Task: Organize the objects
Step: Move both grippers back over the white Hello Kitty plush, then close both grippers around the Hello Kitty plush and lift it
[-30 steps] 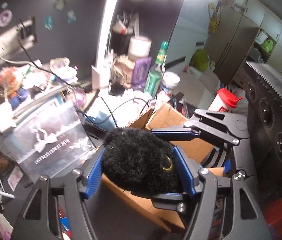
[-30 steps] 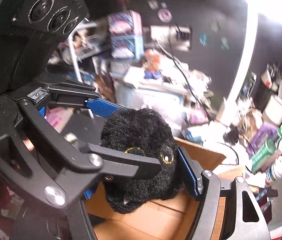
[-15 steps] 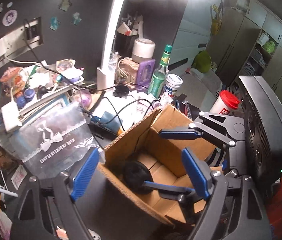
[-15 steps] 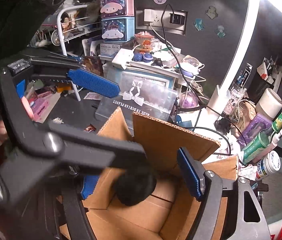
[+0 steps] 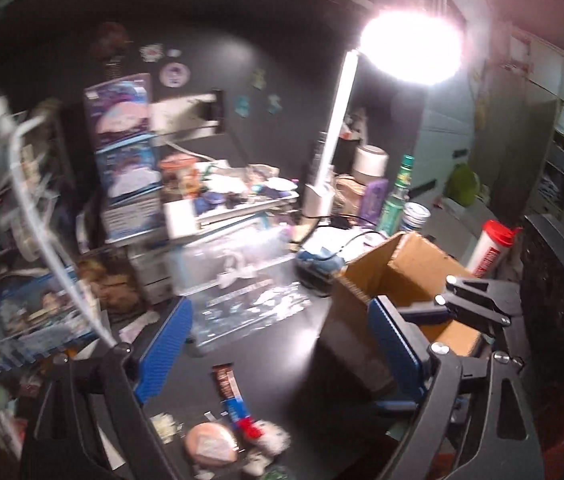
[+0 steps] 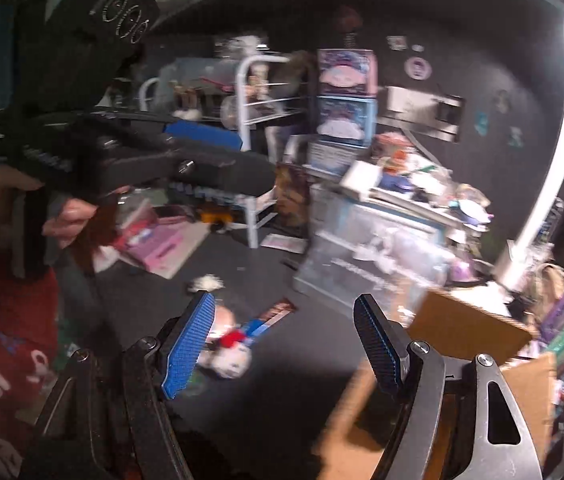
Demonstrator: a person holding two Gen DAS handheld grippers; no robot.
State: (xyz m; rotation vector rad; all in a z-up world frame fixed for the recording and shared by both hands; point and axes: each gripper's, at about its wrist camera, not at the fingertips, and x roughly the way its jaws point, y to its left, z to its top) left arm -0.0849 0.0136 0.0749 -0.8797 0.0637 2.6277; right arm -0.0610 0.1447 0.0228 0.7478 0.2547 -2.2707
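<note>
Both views are motion-blurred. The open cardboard box (image 5: 405,276) stands on the black desk at right; it also shows in the right wrist view (image 6: 469,320). My left gripper (image 5: 278,348) is open and empty, left of the box above the desk. My right gripper (image 6: 285,344) is open and empty, also left of the box. Small loose items lie on the desk below: a snack bar wrapper (image 5: 232,396), a round pink item (image 5: 210,444) and a small plush figure (image 6: 230,344). The black plush is not visible.
A clear storage case (image 5: 238,264) and stacked clutter sit behind the desk. A white lamp (image 5: 335,132), bottles (image 5: 395,196) and a red-capped container (image 5: 491,248) stand at right. A white wire rack (image 6: 254,120) and blue boxes (image 6: 345,108) stand at the back.
The black plush left my grippers and dropped into the box. Both grippers then swung left, away from the box, toward the loose items on the desk.
</note>
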